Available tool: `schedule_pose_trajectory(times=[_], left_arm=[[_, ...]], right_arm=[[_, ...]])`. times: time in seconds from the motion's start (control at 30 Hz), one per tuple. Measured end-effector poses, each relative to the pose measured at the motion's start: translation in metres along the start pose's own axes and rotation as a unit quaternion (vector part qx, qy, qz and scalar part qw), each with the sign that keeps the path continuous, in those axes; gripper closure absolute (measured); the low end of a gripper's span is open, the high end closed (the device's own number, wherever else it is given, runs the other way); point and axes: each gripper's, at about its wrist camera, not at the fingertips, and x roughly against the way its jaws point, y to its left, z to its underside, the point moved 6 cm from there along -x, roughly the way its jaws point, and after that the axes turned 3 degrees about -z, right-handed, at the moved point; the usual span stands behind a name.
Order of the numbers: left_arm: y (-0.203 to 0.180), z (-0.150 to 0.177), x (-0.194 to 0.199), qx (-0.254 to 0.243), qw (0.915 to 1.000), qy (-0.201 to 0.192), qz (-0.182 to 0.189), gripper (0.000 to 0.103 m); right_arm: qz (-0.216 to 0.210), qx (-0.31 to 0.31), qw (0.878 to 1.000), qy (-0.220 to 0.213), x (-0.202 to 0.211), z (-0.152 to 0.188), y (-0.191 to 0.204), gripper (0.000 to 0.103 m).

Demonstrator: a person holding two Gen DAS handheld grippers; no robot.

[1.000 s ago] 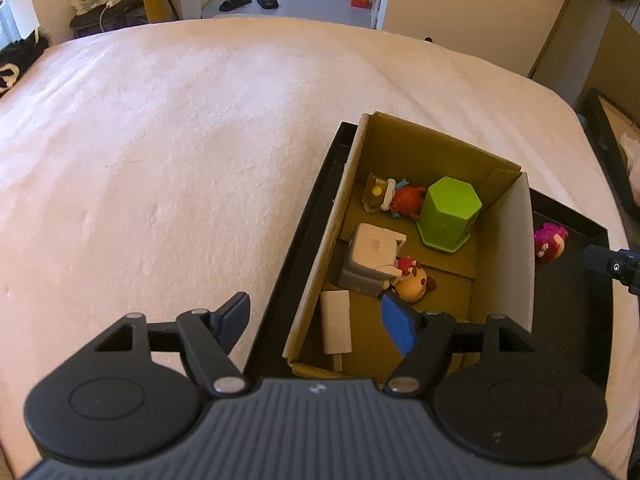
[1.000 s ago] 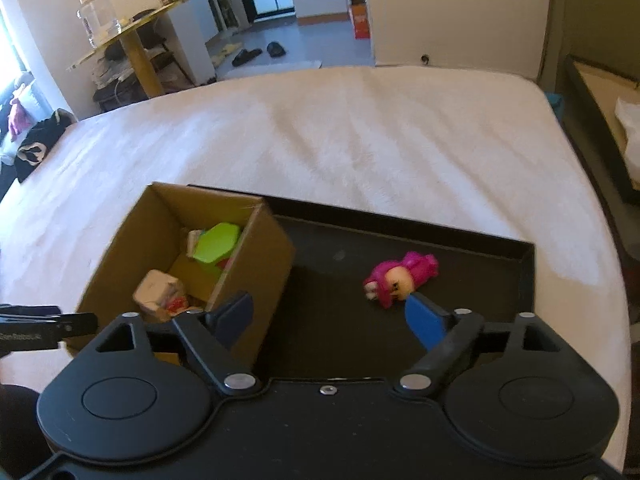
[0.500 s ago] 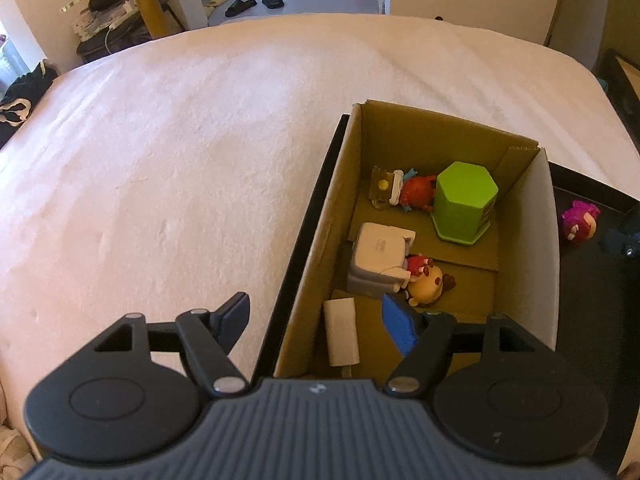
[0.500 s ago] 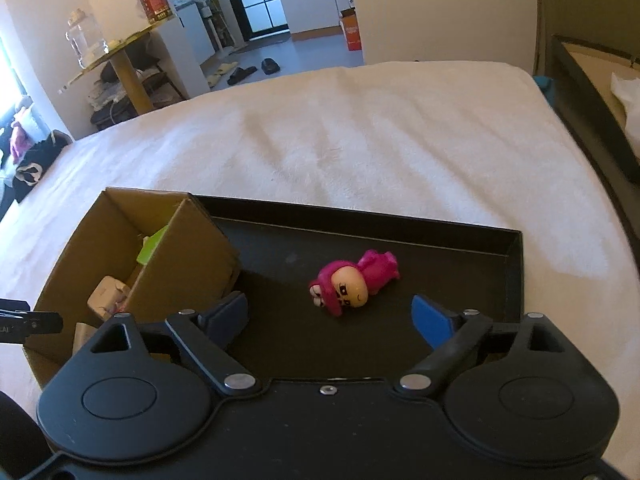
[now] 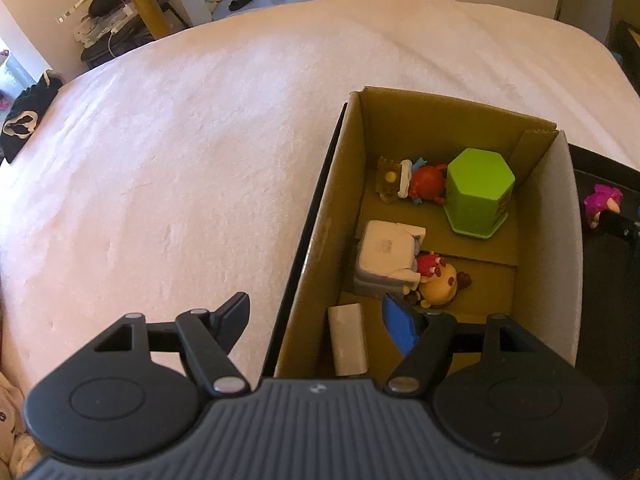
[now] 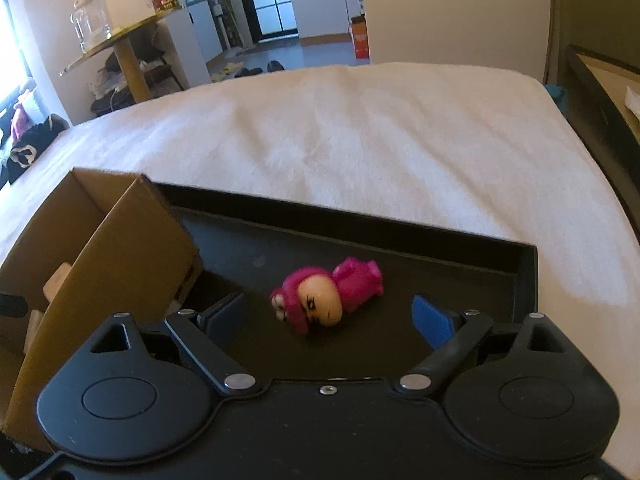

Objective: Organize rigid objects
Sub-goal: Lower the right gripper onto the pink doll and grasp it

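Note:
A pink toy figure (image 6: pixel 328 296) lies on its side in the black tray (image 6: pixel 400 236). My right gripper (image 6: pixel 330 318) is open and low over the tray, with the figure between its fingers. The figure also shows at the right edge of the left wrist view (image 5: pixel 600 202). A cardboard box (image 5: pixel 560 240) stands in the tray's left part and holds a green hexagonal block (image 5: pixel 478 192), a red crab toy (image 5: pixel 426 182), a grey-white box (image 5: pixel 386 258), a small doll (image 5: pixel 438 284) and a white bar (image 5: pixel 347 338). My left gripper (image 5: pixel 318 320) is open and empty over the box's near left wall.
The tray sits on a bed with a pale pink cover (image 5: pixel 180 152). The cardboard box wall (image 6: pixel 120 272) stands close to my right gripper's left finger. A yellow side table (image 6: pixel 120 44) and room clutter lie beyond the bed.
My right gripper has moved forward and down, so the pink figure now lies between its fingers. My left gripper has shifted slightly over the box. Both stay open.

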Motion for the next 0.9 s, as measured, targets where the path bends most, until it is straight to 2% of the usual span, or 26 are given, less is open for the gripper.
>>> schedule_pose_trajectory(times=[0.07, 0.13, 0.2, 0.23, 0.27, 0.3, 0.33, 0.53, 0.57, 0.6, 0.9], left_arm=[[-0.001, 0.000, -0.001, -0.005, 1.0000, 0.000, -0.002, 0.030], [-0.001, 0.000, -0.001, -0.008, 1.0000, 0.000, -0.002, 0.015], [-0.001, 0.000, -0.001, -0.007, 1.0000, 0.000, -0.002, 0.014], [0.000, 0.000, -0.001, -0.007, 1.0000, 0.001, -0.003, 0.014], [0.000, 0.000, -0.001, -0.008, 1.0000, 0.002, -0.004, 0.014], [-0.001, -0.001, -0.001, -0.008, 1.0000, 0.001, -0.005, 0.014], [-0.001, -0.001, 0.000, -0.008, 1.0000, 0.000, -0.005, 0.014], [0.002, -0.002, 0.006, -0.009, 0.9999, -0.008, -0.002, 0.014], [0.003, -0.001, 0.007, -0.008, 0.9999, -0.009, -0.001, 0.014], [0.003, -0.001, 0.007, -0.007, 0.9999, -0.009, -0.001, 0.014], [0.013, 0.002, 0.008, 0.001, 0.9999, -0.011, 0.005, 0.014]], right_arm=[[-0.004, 0.006, 1.000, -0.006, -0.002, -0.002, 0.001, 0.013], [0.004, 0.013, 1.000, -0.001, -0.006, -0.002, 0.000, 0.013], [0.006, 0.017, 1.000, 0.001, -0.006, -0.001, 0.001, 0.014], [0.002, 0.021, 1.000, 0.004, -0.006, 0.000, 0.001, 0.022], [-0.006, 0.022, 1.000, 0.008, -0.006, 0.000, 0.002, 0.046], [-0.014, 0.020, 1.000, 0.015, -0.006, 0.001, 0.002, 0.058], [-0.021, 0.013, 0.999, 0.029, -0.008, 0.002, 0.001, 0.062], [-0.030, 0.002, 0.999, 0.037, 0.004, 0.004, 0.001, 0.063], [-0.033, 0.003, 0.999, 0.036, 0.007, 0.004, 0.003, 0.072], [-0.038, 0.003, 0.999, 0.035, 0.010, 0.003, 0.005, 0.073], [-0.032, -0.004, 0.997, 0.071, 0.017, 0.008, 0.009, 0.073]])
